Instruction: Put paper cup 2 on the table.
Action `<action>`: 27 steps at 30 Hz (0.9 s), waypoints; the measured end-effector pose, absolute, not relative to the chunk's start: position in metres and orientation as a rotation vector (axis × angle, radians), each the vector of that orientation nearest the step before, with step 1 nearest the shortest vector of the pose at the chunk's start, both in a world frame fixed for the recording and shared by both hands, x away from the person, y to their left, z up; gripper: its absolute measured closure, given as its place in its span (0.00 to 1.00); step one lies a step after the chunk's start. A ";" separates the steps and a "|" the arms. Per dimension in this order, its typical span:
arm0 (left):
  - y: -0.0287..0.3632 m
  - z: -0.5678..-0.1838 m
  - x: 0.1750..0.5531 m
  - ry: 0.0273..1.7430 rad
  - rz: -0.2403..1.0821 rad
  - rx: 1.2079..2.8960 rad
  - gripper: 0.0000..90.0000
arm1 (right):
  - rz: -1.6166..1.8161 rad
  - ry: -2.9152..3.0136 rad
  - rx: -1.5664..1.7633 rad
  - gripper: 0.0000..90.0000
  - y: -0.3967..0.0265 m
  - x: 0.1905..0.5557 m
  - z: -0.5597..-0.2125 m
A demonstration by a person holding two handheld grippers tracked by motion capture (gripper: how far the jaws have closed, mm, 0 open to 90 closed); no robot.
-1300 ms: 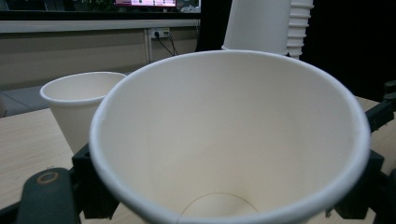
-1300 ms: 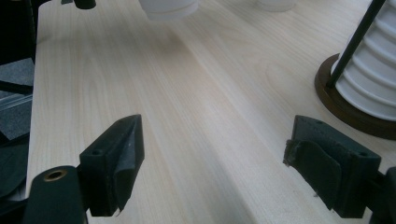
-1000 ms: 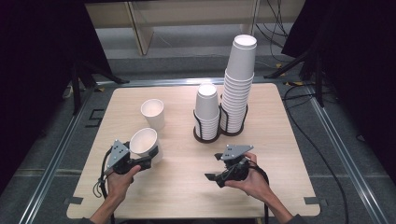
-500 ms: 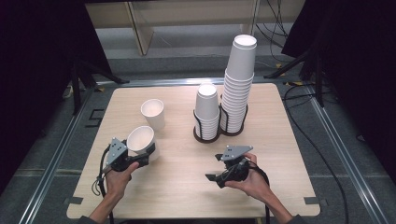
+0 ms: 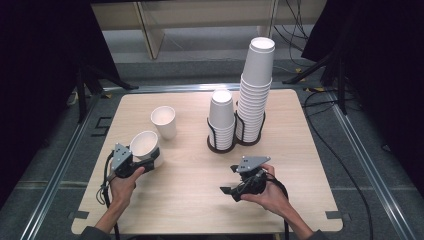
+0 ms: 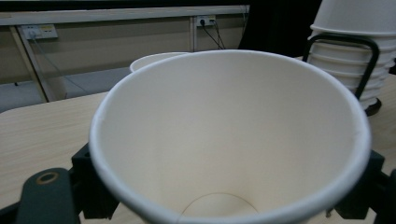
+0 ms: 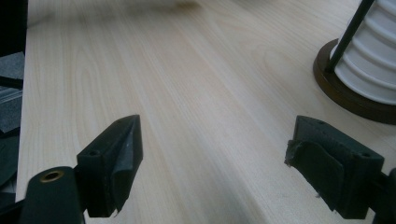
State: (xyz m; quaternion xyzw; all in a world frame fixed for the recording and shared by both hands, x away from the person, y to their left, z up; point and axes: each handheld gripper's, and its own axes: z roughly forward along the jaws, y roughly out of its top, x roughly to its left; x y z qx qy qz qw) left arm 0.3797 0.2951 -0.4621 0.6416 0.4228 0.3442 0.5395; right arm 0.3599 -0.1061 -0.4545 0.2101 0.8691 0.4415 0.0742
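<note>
Drawn nearer along the table's (image 5: 200, 200) left side, the left tool (image 5: 134, 162) stays clamped on a tilted paper cup (image 5: 146, 148), close to the upright cup (image 5: 164, 121). Across the table, the right tool (image 5: 239, 184) rests, jaws apart. Squeezing harder could crush the cup's thin wall.

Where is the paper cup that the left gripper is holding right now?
In the high view the held cup is at the table's left front, clamped in the left gripper, just in front of the upright single cup.
</note>
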 end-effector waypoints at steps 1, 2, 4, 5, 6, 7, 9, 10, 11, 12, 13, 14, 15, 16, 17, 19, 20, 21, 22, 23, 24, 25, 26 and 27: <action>0.296 -0.463 0.382 1.001 0.821 1.520 0.18 | 1.326 2.607 0.629 0.20 -0.106 0.360 -0.455; 0.298 -0.463 0.383 1.014 0.825 1.525 0.17 | 1.326 2.608 0.631 0.20 -0.106 0.360 -0.454; 0.300 -0.464 0.386 1.025 0.831 1.521 0.17 | 1.331 2.614 0.644 0.20 -0.106 0.360 -0.455; 0.302 -0.464 0.387 1.034 0.833 1.528 0.17 | 1.331 2.615 0.646 0.20 -0.106 0.360 -0.455; 0.303 -0.465 0.389 1.037 0.840 1.527 0.17 | 1.330 2.615 0.646 0.20 -0.106 0.360 -0.455; 0.303 -0.466 0.390 1.043 0.845 1.524 0.17 | 1.330 2.617 0.646 0.20 -0.106 0.360 -0.455; 0.305 -0.467 0.394 1.051 0.853 1.516 0.17 | 1.330 2.616 0.646 0.20 -0.106 0.360 -0.455; 0.307 -0.467 0.395 1.059 0.853 1.524 0.17 | 1.329 2.617 0.645 0.20 -0.106 0.360 -0.455; 0.307 -0.467 0.396 1.064 0.854 1.525 0.17 | 1.329 2.616 0.643 0.20 -0.106 0.360 -0.455; 0.309 -0.468 0.398 1.068 0.856 1.524 0.17 | 1.329 2.616 0.643 0.20 -0.106 0.360 -0.455; 0.309 -0.469 0.400 1.068 0.858 1.514 0.17 | 1.326 2.614 0.643 0.20 -0.106 0.360 -0.456; 0.310 -0.469 0.400 1.073 0.859 1.524 0.17 | 1.325 2.615 0.642 0.20 -0.106 0.360 -0.456; 0.310 -0.469 0.401 1.080 0.860 1.526 0.17 | 1.325 2.615 0.640 0.20 -0.106 0.360 -0.456; 0.310 -0.470 0.403 1.082 0.860 1.531 0.17 | 1.325 2.617 0.639 0.20 -0.106 0.360 -0.456; 0.310 -0.471 0.404 1.080 0.862 1.524 0.17 | 1.326 2.622 0.640 0.20 -0.106 0.360 -0.456; 0.310 -0.472 0.407 1.076 0.859 1.531 0.17 | 1.326 2.626 0.640 0.20 -0.106 0.360 -0.456; 0.309 -0.472 0.408 1.086 0.862 1.537 0.17 | 1.325 2.626 0.640 0.20 -0.106 0.360 -0.456; 0.309 -0.472 0.410 1.078 0.864 1.529 0.17 | 1.324 2.626 0.640 0.20 -0.106 0.360 -0.457; 0.309 -0.472 0.411 1.080 0.866 1.536 0.17 | 1.325 2.626 0.639 0.20 -0.106 0.360 -0.457; 0.309 -0.472 0.413 1.079 0.876 1.539 0.17 | 1.324 2.625 0.643 0.20 -0.106 0.360 -0.457; 0.309 -0.472 0.414 1.085 0.876 1.547 0.17 | 1.326 2.624 0.644 0.20 -0.106 0.360 -0.457; 0.310 -0.472 0.416 1.086 0.873 1.547 0.17 | 1.327 2.623 0.646 0.20 -0.106 0.360 -0.457; 0.310 -0.473 0.418 1.082 0.875 1.542 0.17 | 1.325 2.624 0.646 0.20 -0.106 0.360 -0.457; 0.311 -0.472 0.419 1.086 0.878 1.554 0.17 | 1.324 2.625 0.643 0.20 -0.106 0.360 -0.457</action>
